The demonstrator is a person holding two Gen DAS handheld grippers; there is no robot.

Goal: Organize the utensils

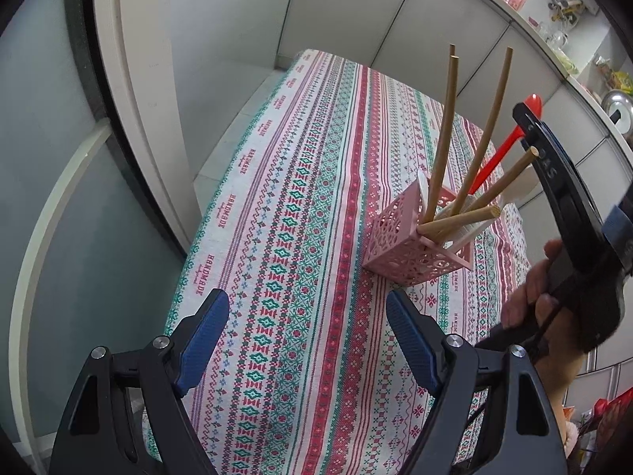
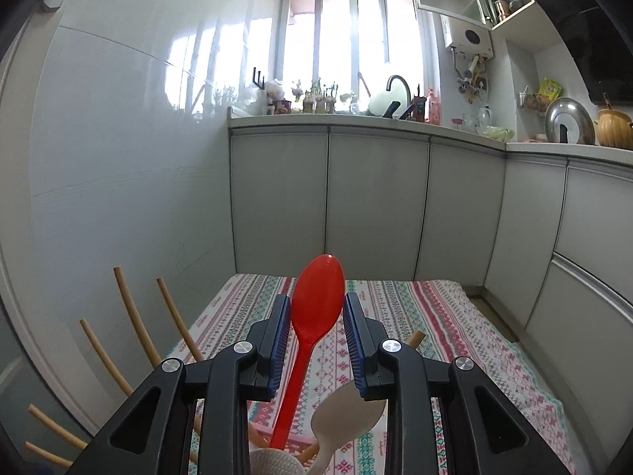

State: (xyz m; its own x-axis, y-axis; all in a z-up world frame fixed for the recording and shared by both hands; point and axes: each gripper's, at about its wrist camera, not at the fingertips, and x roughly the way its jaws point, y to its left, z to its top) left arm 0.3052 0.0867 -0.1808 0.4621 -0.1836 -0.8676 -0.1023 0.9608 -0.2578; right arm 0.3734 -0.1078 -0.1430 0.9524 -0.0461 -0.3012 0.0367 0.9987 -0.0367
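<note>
A pink perforated utensil holder point(image 1: 403, 245) stands on the patterned tablecloth point(image 1: 300, 198). Several wooden handles point(image 1: 443, 134) and a white spoon point(image 1: 514, 194) stick out of it. A red plastic spoon point(image 2: 312, 316) points handle-down into the holder, bowl up. My right gripper point(image 2: 316, 301) is shut on the spoon's bowl, a blue pad against each edge. From the left wrist view that right gripper point(image 1: 528, 126) hangs above the holder's right side, held by a hand point(image 1: 530, 293). My left gripper point(image 1: 308, 301) stays open over bare cloth, in front of and to the left of the holder.
The table's left edge point(image 1: 221, 213) drops off toward a grey wall and a door frame. Grey kitchen cabinets point(image 2: 376, 198) line the far side and the right. Their counter point(image 2: 395, 120) carries a sink tap, bottles and pot lids. A second white spoon point(image 2: 348, 415) lies just under the right gripper.
</note>
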